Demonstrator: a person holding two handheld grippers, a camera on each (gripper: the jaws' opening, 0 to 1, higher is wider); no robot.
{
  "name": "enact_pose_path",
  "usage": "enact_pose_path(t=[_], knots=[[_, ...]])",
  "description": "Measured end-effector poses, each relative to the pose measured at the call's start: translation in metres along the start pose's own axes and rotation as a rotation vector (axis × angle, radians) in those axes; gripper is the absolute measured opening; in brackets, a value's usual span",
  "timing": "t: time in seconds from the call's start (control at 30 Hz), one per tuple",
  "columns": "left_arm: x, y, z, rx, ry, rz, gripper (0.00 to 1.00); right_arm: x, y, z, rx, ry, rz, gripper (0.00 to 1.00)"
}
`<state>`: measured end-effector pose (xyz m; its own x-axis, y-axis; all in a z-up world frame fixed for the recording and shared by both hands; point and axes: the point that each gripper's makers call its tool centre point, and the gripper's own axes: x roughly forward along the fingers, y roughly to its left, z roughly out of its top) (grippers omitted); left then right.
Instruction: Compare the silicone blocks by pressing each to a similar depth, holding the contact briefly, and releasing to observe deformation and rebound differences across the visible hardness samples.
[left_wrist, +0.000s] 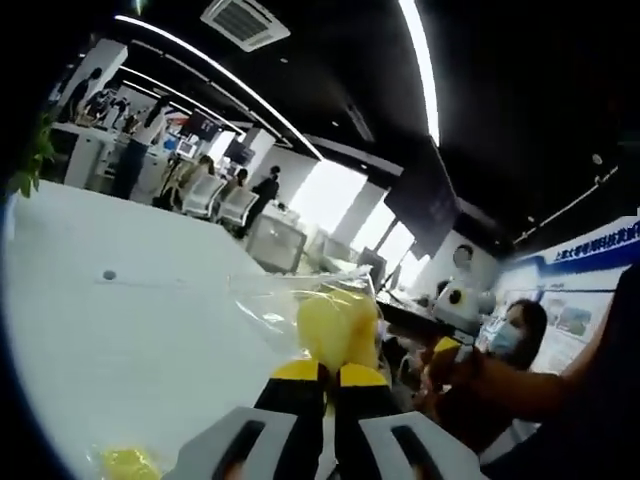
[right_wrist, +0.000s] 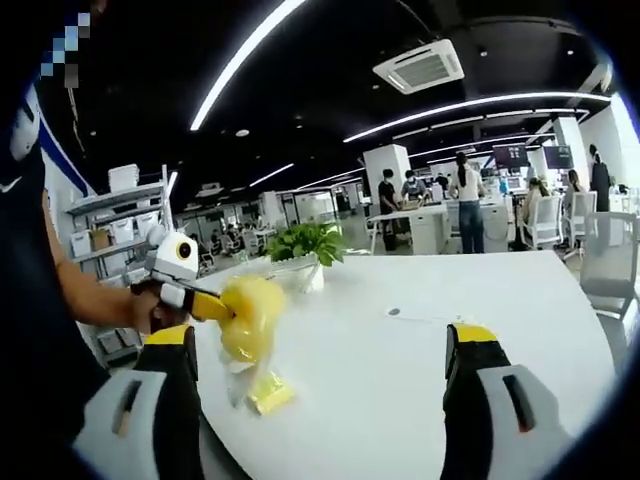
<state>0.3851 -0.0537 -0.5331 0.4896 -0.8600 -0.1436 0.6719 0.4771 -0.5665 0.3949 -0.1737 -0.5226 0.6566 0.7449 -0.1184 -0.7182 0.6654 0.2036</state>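
Note:
My left gripper (left_wrist: 328, 372) is shut on a clear plastic bag (left_wrist: 290, 300) holding a yellow silicone block (left_wrist: 338, 325), lifted above the white table (left_wrist: 130, 330). In the right gripper view that same gripper (right_wrist: 205, 305) comes in from the left with the bagged yellow block (right_wrist: 250, 315) hanging off its tips. A second yellow block (right_wrist: 270, 393) lies on the table just below it, also at the lower left of the left gripper view (left_wrist: 128, 462). My right gripper (right_wrist: 320, 345) is open wide, with nothing between its fingers.
A potted green plant (right_wrist: 305, 243) stands at the table's far edge. A small dark spot (right_wrist: 394, 312) marks the tabletop. A person wearing a mask (left_wrist: 510, 345) is close on the right of the left gripper view. Desks, chairs and people stand beyond the table.

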Motion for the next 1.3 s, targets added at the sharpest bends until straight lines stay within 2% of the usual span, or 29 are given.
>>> enact_pose_path(t=[0.2,0.23,0.3,0.5,0.63,0.8,0.93,1.17,1.3], knots=[[0.009,0.011,-0.012,-0.055,0.026,-0.006,0.0,-0.018,-0.002,-0.022,-0.021,0.006,-0.047,0.97],[0.011,0.013,-0.015,-0.064,0.033,-0.007,0.0,-0.022,-0.004,-0.025,-0.054,-0.007,-0.058,0.97],[0.012,0.015,-0.019,-0.081,0.047,-0.01,0.0,-0.029,-0.009,-0.034,-0.104,0.024,-0.09,0.97],[0.019,0.031,-0.038,-0.129,0.095,-0.016,0.0,-0.048,-0.017,-0.075,-0.115,0.145,-0.13,0.97],[0.023,0.038,-0.051,-0.135,0.125,-0.019,0.0,-0.057,-0.023,-0.095,-0.125,0.175,-0.153,0.97],[0.029,0.054,-0.068,-0.187,0.152,-0.007,0.0,-0.068,-0.032,-0.118,-0.131,0.208,-0.181,0.97],[0.031,0.069,-0.085,-0.219,0.187,0.008,0.0,-0.073,-0.035,-0.125,-0.105,0.195,-0.196,0.97],[0.035,0.081,-0.104,-0.283,0.212,0.009,0.0,-0.081,-0.038,-0.134,-0.044,0.18,-0.235,0.97],[0.039,0.089,-0.118,-0.304,0.242,0.028,0.0,-0.083,-0.038,-0.14,-0.047,0.19,-0.24,0.97]])
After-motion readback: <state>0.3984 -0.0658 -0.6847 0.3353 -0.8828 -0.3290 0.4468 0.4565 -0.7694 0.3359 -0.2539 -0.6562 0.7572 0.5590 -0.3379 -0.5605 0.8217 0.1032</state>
